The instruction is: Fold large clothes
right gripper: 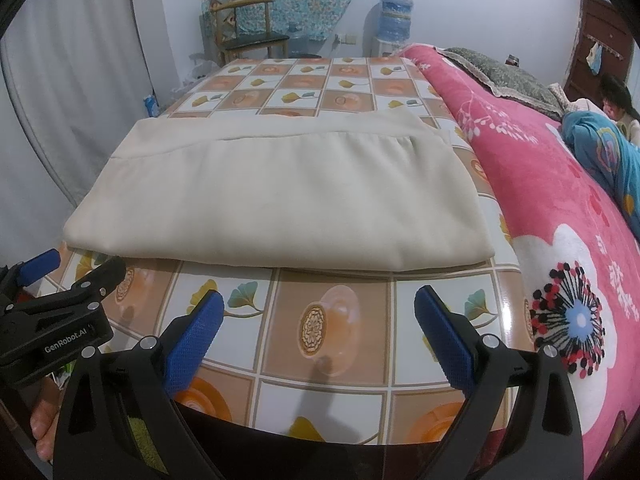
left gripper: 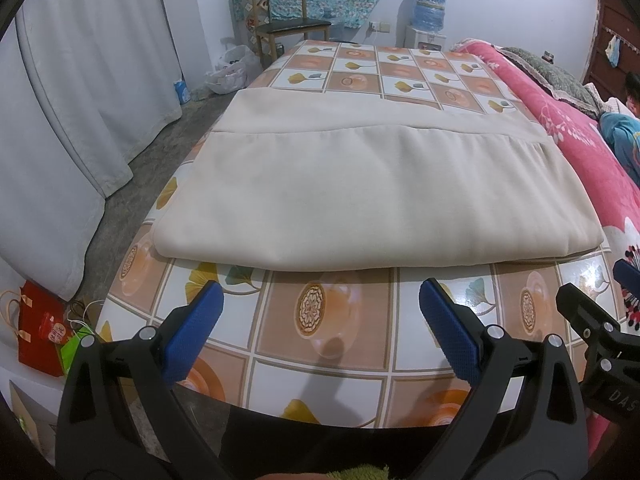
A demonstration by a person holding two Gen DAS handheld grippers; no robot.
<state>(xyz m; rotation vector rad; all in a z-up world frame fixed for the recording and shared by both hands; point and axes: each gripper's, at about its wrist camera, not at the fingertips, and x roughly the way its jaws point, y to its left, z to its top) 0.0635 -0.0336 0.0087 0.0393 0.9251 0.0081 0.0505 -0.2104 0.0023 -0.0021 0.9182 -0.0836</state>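
A large cream garment [left gripper: 360, 192] lies folded flat in a wide rectangle on the patterned table [left gripper: 328, 320]; the right wrist view shows the same cream garment [right gripper: 280, 200] with its folded edge nearest me. My left gripper [left gripper: 320, 296] is open, hovering over the table's near edge, short of the cloth, with nothing between its blue pads. My right gripper [right gripper: 318, 304] is also open and empty, just short of the folded edge. The left gripper [right gripper: 76, 268] shows at the left of the right wrist view, and part of the right gripper [left gripper: 596, 292] at the right of the left wrist view.
A bed with a pink floral blanket [right gripper: 560, 220] runs along the table's right side, with a person [right gripper: 616, 108] lying on it. Grey curtains [left gripper: 80, 100] hang on the left. A chair [left gripper: 288, 20] and water dispenser [left gripper: 430, 16] stand beyond the table. A red bag [left gripper: 40, 328] sits on the floor.
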